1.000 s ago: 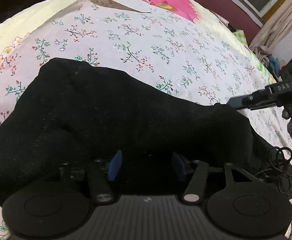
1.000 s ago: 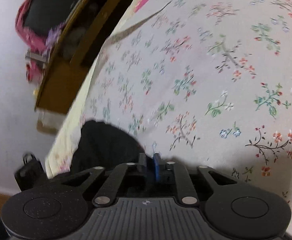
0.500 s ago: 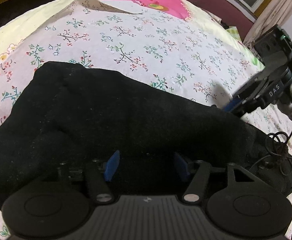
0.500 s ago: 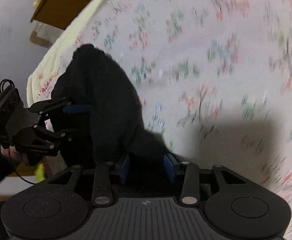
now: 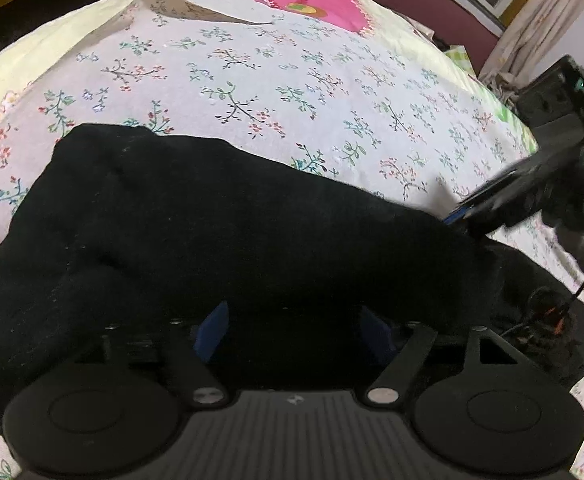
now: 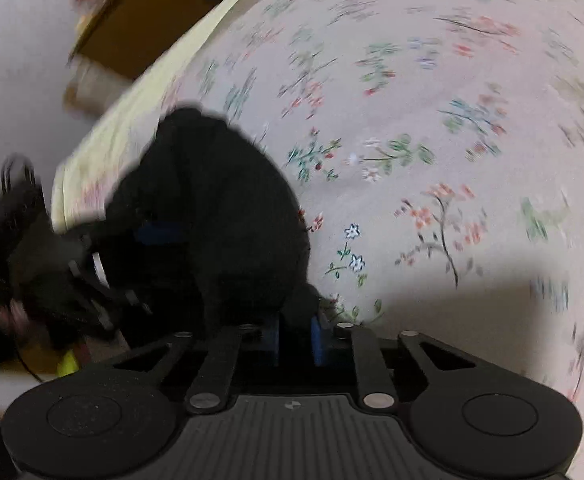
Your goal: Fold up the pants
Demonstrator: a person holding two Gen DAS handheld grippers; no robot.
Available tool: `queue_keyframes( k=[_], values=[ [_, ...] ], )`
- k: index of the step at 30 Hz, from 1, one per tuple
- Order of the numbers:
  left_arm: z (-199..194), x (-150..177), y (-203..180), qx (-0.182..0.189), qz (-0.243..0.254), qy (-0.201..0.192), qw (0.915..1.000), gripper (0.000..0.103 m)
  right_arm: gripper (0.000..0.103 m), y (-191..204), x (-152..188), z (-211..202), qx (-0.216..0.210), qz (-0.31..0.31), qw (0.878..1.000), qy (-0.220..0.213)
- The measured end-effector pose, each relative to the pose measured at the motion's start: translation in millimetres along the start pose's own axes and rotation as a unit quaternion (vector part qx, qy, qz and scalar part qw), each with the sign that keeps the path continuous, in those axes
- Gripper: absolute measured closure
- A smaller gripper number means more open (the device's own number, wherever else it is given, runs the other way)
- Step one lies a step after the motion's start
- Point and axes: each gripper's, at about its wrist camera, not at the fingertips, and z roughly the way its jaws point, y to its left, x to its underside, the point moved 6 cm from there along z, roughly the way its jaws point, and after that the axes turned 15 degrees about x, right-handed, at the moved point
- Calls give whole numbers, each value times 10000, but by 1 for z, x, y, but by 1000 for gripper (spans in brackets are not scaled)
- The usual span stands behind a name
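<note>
While the black pants are lying in a bunched, partly folded heap on the floral bedsheet, near the bed's pale yellow edge, both claws are working at them from opposite ends. The long axis of the heap is running across the left wrist view, from its left side toward the right claw, which is reaching in at the far right end. The left claw is resting low on the near side of the cloth with its blue pads spread wide apart, so it is released and gripping nothing. In the right wrist view the right claw is pointing along the bed, its blue pads drawn close with a tip of black fabric between them, so it is clenched on the pants. That view is blurred, so this hand seems to be moving. I judge that the right hand is nearer to the free end and will carry it over toward the left.
</note>
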Motion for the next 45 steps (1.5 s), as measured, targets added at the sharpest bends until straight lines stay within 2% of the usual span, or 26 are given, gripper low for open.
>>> queue_keyframes(
  k=[2,4,6,8,9,10,12,14,16,17,19,22,24,25,27,29,30,31,32,34,37,39,40,43,44,45],
  values=[
    [1,1,-1,-34,12,-18,10000,21,100,-16,6,-13,-486,1139,9920,-240],
    [1,1,-1,-17,-27,-60,10000,18,103,-32,20,-24,-1018,2170,9686,-663],
    [2,1,-1,-12,0,-49,10000,15,103,-49,30,-37,-1490,3053,9320,-1267],
    [5,1,-4,-38,93,30,9999,12,103,-70,38,-51,-1668,3619,8963,-1948],
    [7,1,-6,-56,144,64,9999,11,103,-81,40,-55,-1858,3905,8735,-2234],
    [8,1,-7,-74,199,102,9997,10,103,-87,39,-57,-1854,3989,8666,-2357],
    [9,1,-8,-120,247,136,9995,10,103,-87,31,-60,-1420,3753,8843,-2389],
    [8,0,-10,-172,215,107,9996,10,103,-86,30,-61,-1070,3634,8967,-2288],
    [7,0,-12,-229,168,46,9996,10,103,-70,32,-66,-367,3185,9204,-2237],
    [6,-1,-13,-248,148,23,9996,10,103,-58,33,-69,-310,2929,9290,-2241],
    [7,-2,-13,-275,127,27,9995,10,103,-26,33,-67,-587,2507,9434,-2091],
    [7,-1,-12,-364,155,72,9992,10,103,-15,34,-35,-646,2498,9520,-1647],
    [6,-1,-11,-458,194,87,9987,10,103,-32,42,-8,-280,2858,9473,-1419],
    [3,-1,-9,-534,198,85,9983,10,103,-48,49,2,-121,3171,9396,-1279],
    [-6,-1,-7,-654,163,76,9977,10,103,-63,60,-2,-291,3661,9210,-1297],
    [-14,-1,-5,-721,11,79,9974,11,103,-60,69,-25,201,3606,9215,-1425],
    [-19,-2,-5,-731,-98,75,9973,11,103,-55,74,-39,300,3592,9207,-1494],
    [-22,-3,-7,-737,-140,69,9972,11,96,-48,81,-49,373,3626,9186,-1526],
    [-24,-5,-12,-741,-109,62,9972,11,96,-41,86,-55,475,3576,9202,-1517],
    [-26,-9,-28,-716,154,60,9973,11,93,-32,102,-70,905,3391,9237,-1533],
    [-12,-4,-47,-578,633,379,9956,11,91,-35,138,-66,1493,3321,9216,-1345],
    [8,14,-42,-670,770,869,9910,11,92,-41,169,-47,1467,3692,9122,-1003],
    [13,22,-39,-779,832,1034,9881,11,103,-46,190,-37,1517,3937,9038,-714],
    [9,26,-47,-850,1092,1107,9842,11,103,-40,227,-41,1525,4320,8869,-588],
    [5,24,-52,-811,1103,1085,9846,11,103,-36,230,-48,1528,4315,8868,-632],
    [2,23,-59,-740,1146,1050,9851,11,103,-29,228,-56,1581,4153,8929,-728]
  ],
)
